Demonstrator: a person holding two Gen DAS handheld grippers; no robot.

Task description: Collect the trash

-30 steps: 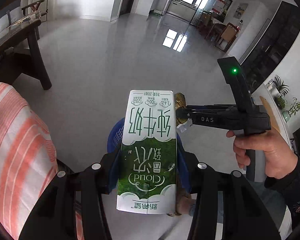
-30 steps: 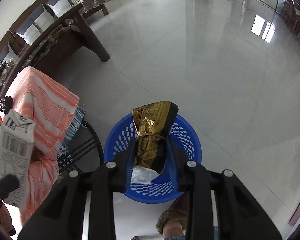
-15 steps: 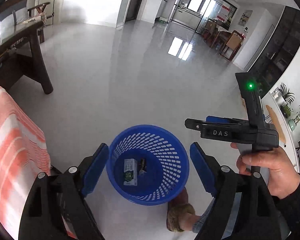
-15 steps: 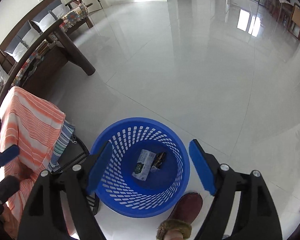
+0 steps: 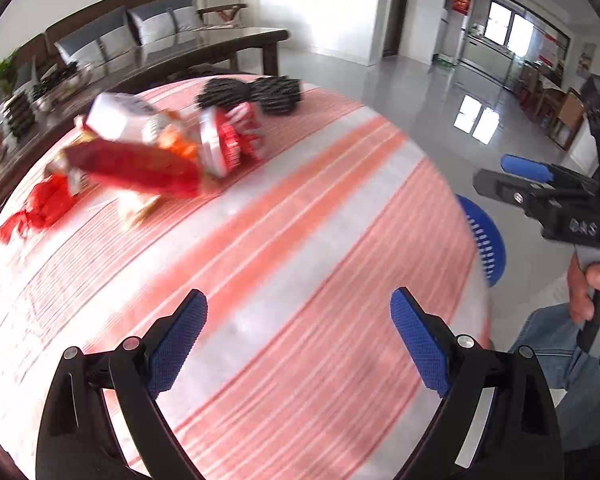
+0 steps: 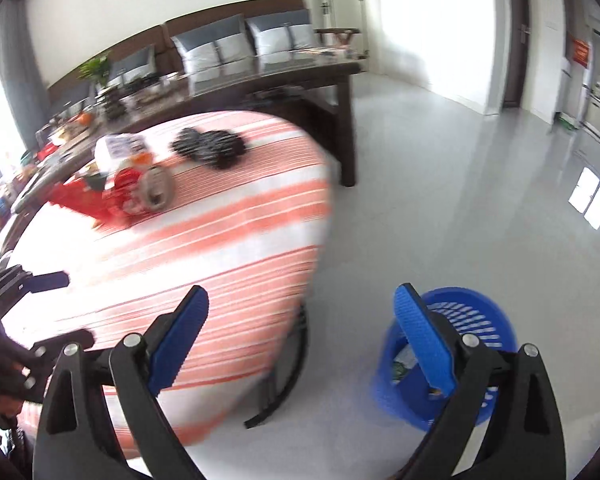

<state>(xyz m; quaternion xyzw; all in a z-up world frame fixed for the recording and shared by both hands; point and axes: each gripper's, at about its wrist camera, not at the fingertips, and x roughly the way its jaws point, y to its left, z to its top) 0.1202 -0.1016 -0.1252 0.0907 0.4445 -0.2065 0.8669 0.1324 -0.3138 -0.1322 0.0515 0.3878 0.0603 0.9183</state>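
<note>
A small table with an orange-striped cloth (image 5: 300, 240) holds trash at its far left: a red snack bag (image 5: 140, 168), a red can (image 5: 224, 144), a white packet (image 5: 116, 114) and a red wrapper (image 5: 40, 208). My left gripper (image 5: 298, 344) is open and empty above the cloth's near part. My right gripper (image 6: 300, 344) is open and empty over the table's right edge. The blue basket (image 6: 460, 352) stands on the floor to the right, with trash inside. The trash pile also shows, blurred, in the right wrist view (image 6: 132, 184).
Two dark round objects (image 5: 252, 94) lie at the far side of the cloth. A dark wooden coffee table (image 6: 268, 80) and a sofa (image 6: 220, 44) stand behind. Glossy grey floor (image 6: 480, 184) stretches to the right. The right gripper's body (image 5: 560, 208) shows at the left view's right edge.
Both grippers let go of the milk carton and gold bag into the basket, opened, then swung left from the basket to the striped table. Both views are blurred by motion.
</note>
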